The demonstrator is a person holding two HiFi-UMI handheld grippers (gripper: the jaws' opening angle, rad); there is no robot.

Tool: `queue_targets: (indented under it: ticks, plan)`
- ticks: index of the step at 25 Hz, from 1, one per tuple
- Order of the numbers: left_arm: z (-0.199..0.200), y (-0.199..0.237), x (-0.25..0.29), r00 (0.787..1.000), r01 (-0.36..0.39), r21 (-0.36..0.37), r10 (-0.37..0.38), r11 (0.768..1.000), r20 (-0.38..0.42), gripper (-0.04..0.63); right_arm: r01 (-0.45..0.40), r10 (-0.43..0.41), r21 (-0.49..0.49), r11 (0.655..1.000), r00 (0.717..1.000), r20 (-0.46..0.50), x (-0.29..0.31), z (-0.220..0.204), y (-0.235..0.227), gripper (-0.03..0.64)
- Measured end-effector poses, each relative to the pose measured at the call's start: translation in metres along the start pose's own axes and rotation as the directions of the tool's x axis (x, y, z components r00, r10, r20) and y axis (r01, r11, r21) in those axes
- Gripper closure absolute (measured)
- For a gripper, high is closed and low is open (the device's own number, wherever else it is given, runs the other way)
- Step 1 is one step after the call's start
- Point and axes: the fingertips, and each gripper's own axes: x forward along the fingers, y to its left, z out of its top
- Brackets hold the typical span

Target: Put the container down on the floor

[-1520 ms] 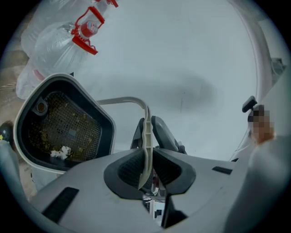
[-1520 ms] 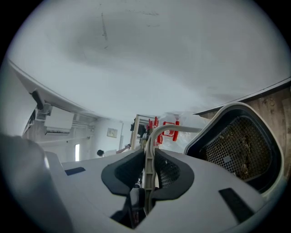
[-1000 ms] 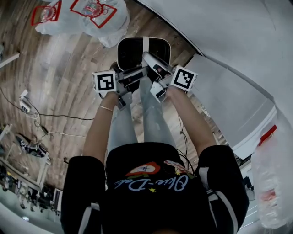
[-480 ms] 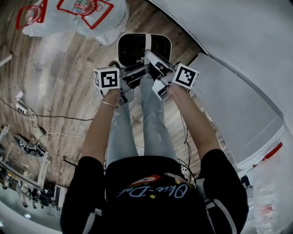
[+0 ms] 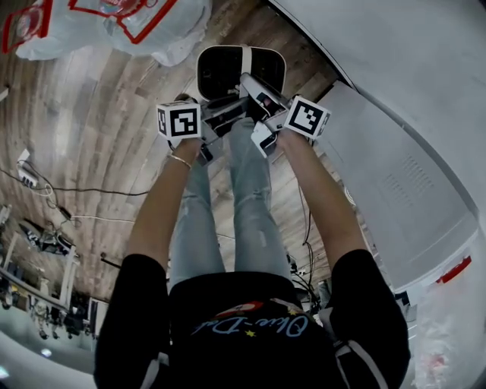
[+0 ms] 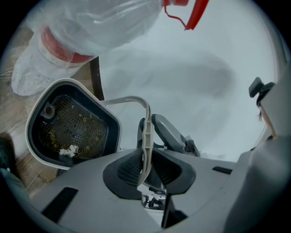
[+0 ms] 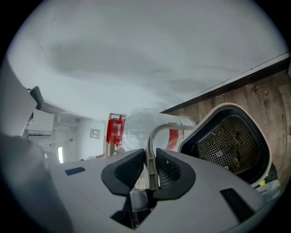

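Note:
A white container (image 5: 240, 70) with a dark mesh basket inside hangs above the wood floor, in front of the person's legs. Its thin white bail handle (image 6: 145, 132) runs up across the middle. My left gripper (image 6: 144, 166) is shut on that handle, the black pads pressing both sides of it. From the other side my right gripper (image 7: 151, 169) is shut on the same handle (image 7: 153, 145). In the head view the left gripper (image 5: 225, 115) and right gripper (image 5: 257, 93) meet over the container's near rim. Bits of debris lie in the mesh basket (image 7: 229, 141).
Clear plastic bags with red print (image 5: 114, 23) lie on the floor beyond the container, to the left. A white cabinet and wall (image 5: 395, 175) stand close on the right. Cables and a power strip (image 5: 34, 178) lie at the far left.
Both grippers and the container have sunk toward the floor together, looking smaller and further from the head. The grip on the handle is the same.

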Motion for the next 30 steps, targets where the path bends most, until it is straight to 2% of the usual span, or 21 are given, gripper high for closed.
queue_targets:
  ticks: [4,10,13,18,24,25,30]
  plan:
    - [-0.004,0.022,-0.001,0.998,-0.056,0.017,0.057,0.998,-0.016,0.537,0.063,-0.063,0.057,0.996,0.998,0.007,0.0,-0.01,-0.026,0.56]
    - [-0.013,0.046,0.014,0.998,-0.055,-0.011,0.055,0.998,-0.017,0.537,0.079,-0.079,0.016,0.997,0.997,-0.007,0.002,-0.014,-0.052,0.558]
    - [-0.017,0.055,0.019,0.997,-0.077,-0.005,0.077,0.997,-0.03,0.537,0.14,-0.139,0.038,0.989,0.99,-0.016,-0.003,-0.018,-0.068,0.558]
    - [-0.028,0.068,0.027,0.992,-0.098,0.004,0.098,0.995,-0.078,0.537,0.175,-0.175,0.032,0.984,0.984,-0.025,-0.009,-0.023,-0.082,0.557]
    - [-0.037,0.07,0.033,0.989,-0.103,-0.002,0.102,0.995,-0.106,0.495,0.205,-0.205,0.05,0.977,0.979,-0.018,-0.02,-0.026,-0.09,0.554]
    - [-0.037,0.069,0.033,0.988,-0.105,0.006,0.105,0.994,-0.111,0.467,0.206,-0.205,0.049,0.977,0.978,-0.022,-0.02,-0.028,-0.09,0.554]
    - [-0.041,0.072,0.03,0.983,-0.13,0.046,0.135,0.99,-0.125,0.428,0.221,-0.22,0.043,0.974,0.975,-0.029,-0.018,-0.037,-0.09,0.552]
